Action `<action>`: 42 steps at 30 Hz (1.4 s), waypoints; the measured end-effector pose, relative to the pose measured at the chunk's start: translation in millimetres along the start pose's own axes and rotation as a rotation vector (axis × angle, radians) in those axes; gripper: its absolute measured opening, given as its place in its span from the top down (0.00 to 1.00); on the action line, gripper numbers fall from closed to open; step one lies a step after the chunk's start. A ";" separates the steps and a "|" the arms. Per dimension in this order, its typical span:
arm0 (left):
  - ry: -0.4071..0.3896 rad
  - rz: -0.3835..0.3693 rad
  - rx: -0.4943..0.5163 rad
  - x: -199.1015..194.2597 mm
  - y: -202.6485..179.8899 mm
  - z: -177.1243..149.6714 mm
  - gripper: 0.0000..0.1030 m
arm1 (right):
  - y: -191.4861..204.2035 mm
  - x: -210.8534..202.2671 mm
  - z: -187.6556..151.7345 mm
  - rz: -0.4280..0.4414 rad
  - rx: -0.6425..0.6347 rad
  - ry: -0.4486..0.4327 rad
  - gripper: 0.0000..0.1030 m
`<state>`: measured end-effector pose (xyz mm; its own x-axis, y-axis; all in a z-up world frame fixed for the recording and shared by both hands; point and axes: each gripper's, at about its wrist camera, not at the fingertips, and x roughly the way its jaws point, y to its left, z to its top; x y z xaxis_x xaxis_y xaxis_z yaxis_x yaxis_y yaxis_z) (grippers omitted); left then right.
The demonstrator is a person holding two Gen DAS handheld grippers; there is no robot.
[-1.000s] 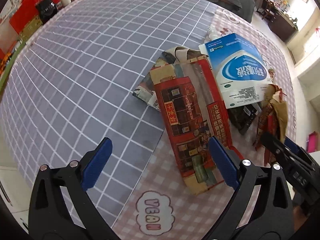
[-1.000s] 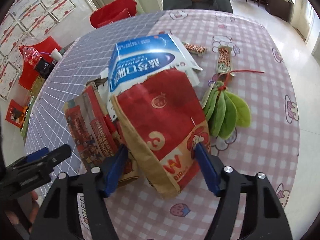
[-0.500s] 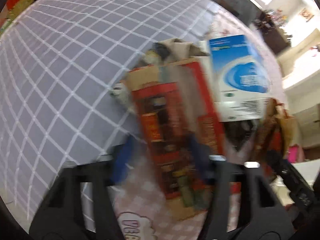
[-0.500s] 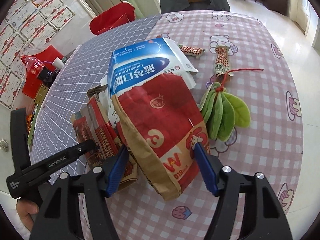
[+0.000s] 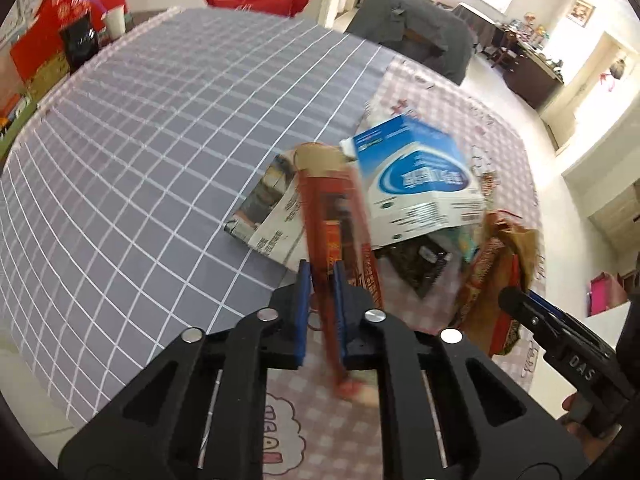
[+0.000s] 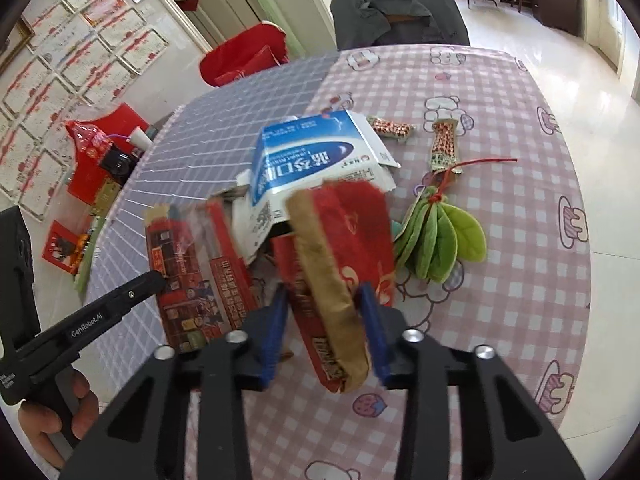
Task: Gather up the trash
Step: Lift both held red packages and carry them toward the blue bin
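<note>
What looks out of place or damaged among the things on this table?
The blue-and-white cardboard box lies torn open, flaps splayed, on a heap of flattened red wrappers. A green plush leaf toy on the pink checked tablecloth looks odd among rubbish. Each claw has just closed on a crumpled red packet.

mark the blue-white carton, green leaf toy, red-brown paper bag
blue-white carton (image 6: 304, 160), right wrist view, blue printed face
green leaf toy (image 6: 444, 240), right wrist view, middle leaves
red-brown paper bag (image 6: 344, 248), right wrist view, red upper panel

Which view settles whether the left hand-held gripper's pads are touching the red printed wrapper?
Touching. The left wrist view shows the left hand-held gripper having just closed, both blue pads pinching the red printed wrapper.
</note>
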<state>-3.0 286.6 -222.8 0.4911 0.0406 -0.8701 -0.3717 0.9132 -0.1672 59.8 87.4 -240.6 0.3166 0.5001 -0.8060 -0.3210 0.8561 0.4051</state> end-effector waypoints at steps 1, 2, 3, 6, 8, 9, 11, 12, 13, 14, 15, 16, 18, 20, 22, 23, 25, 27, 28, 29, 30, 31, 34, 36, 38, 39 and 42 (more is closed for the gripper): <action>-0.004 0.001 0.014 -2.4 -6.5 0.7 0.91 | -2.1 -2.2 0.1 0.012 0.009 0.002 0.69; -0.006 0.005 0.028 -3.3 -12.5 0.7 0.91 | -3.3 -3.8 -0.4 0.013 0.012 0.001 0.70; -0.009 0.005 0.031 -3.3 -15.3 1.9 0.92 | -4.2 -5.6 -1.0 0.013 0.013 -0.001 0.70; -0.009 -0.004 0.030 -8.0 -22.6 2.1 0.93 | -11.5 -13.6 -3.9 0.036 0.035 -0.008 0.70; -0.008 -0.026 0.038 -16.5 -31.5 0.4 0.94 | -15.5 -21.1 -5.3 0.038 0.040 -0.007 0.70; 0.000 -0.033 0.046 -17.9 -37.2 0.6 0.94 | -18.1 -25.6 -6.6 0.041 0.050 -0.001 0.70; 0.027 -0.030 0.071 -20.8 -50.6 -1.6 0.94 | -25.3 -32.3 -10.8 0.065 0.089 0.027 0.70; 0.044 -0.029 0.084 -21.4 -56.7 -3.2 0.94 | -28.1 -34.2 -13.7 0.072 0.100 0.038 0.70; 0.061 -0.028 0.098 -21.3 -64.6 -5.1 0.94 | -31.9 -36.4 -17.7 0.072 0.113 0.058 0.70; 0.074 -0.024 0.117 -19.7 -71.9 -5.7 0.94 | -35.0 -36.9 -20.7 0.062 0.122 0.072 0.70; 0.082 -0.017 0.133 -17.4 -77.1 -6.1 0.94 | -36.9 -36.4 -23.3 0.060 0.129 0.078 0.70; 0.086 -0.005 0.150 -12.9 -83.5 -6.8 0.94 | -41.3 -34.4 -26.3 0.060 0.142 0.086 0.70; 0.097 0.004 0.161 -3.4 -89.4 -6.1 0.93 | -44.7 -30.2 -29.0 0.050 0.152 0.098 0.70; 0.089 0.029 0.178 0.9 -92.5 -4.1 0.92 | -45.7 -26.5 -30.6 0.043 0.144 0.108 0.70; 0.092 0.074 0.187 8.6 -92.8 -0.3 0.90 | -45.5 -21.3 -30.9 0.033 0.139 0.118 0.70; 0.095 0.081 0.180 12.2 -91.0 1.7 0.89 | -47.4 -19.7 -31.3 0.031 0.139 0.121 0.70; 0.111 0.096 0.175 18.7 -87.8 4.2 0.88 | -47.7 -15.6 -31.0 0.024 0.133 0.126 0.70; 0.144 0.093 0.166 29.3 -82.9 3.5 0.82 | -45.4 -12.2 -29.1 0.017 0.119 0.124 0.70; 0.164 0.098 0.161 34.8 -80.8 2.4 0.79 | -42.7 -10.4 -27.8 0.007 0.102 0.122 0.70; 0.182 0.101 0.155 39.1 -79.0 -0.2 0.79 | -41.0 -8.7 -26.7 0.002 0.093 0.122 0.70; 0.197 0.099 0.146 43.9 -76.9 -3.1 0.78 | -38.5 -6.0 -25.5 -0.005 0.083 0.123 0.69; 0.209 0.102 0.139 48.6 -74.8 -6.6 0.77 | -36.2 -3.0 -24.3 -0.010 0.072 0.127 0.69; 0.232 0.107 0.132 55.7 -71.5 -13.1 0.78 | -31.2 2.6 -22.6 -0.027 0.049 0.130 0.67; 0.239 0.099 0.128 57.5 -69.3 -15.4 0.83 | -30.3 6.2 -21.6 -0.030 0.050 0.132 0.66; 0.234 0.089 0.121 53.2 -66.9 -15.7 0.87 | -30.2 9.1 -20.7 -0.032 0.052 0.134 0.65; 0.230 0.087 0.115 50.5 -66.4 -15.6 0.88 | -30.1 9.4 -20.1 -0.034 0.052 0.133 0.65; 0.203 0.070 0.125 36.6 -71.4 -14.0 0.89 | -31.1 7.3 -19.2 -0.024 0.055 0.126 0.68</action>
<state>30.5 217.2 -249.2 0.2946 0.0349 -0.9550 -0.2925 0.9546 -0.0553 54.9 61.9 -267.4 0.2080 0.4620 -0.8621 -0.2643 0.8752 0.4052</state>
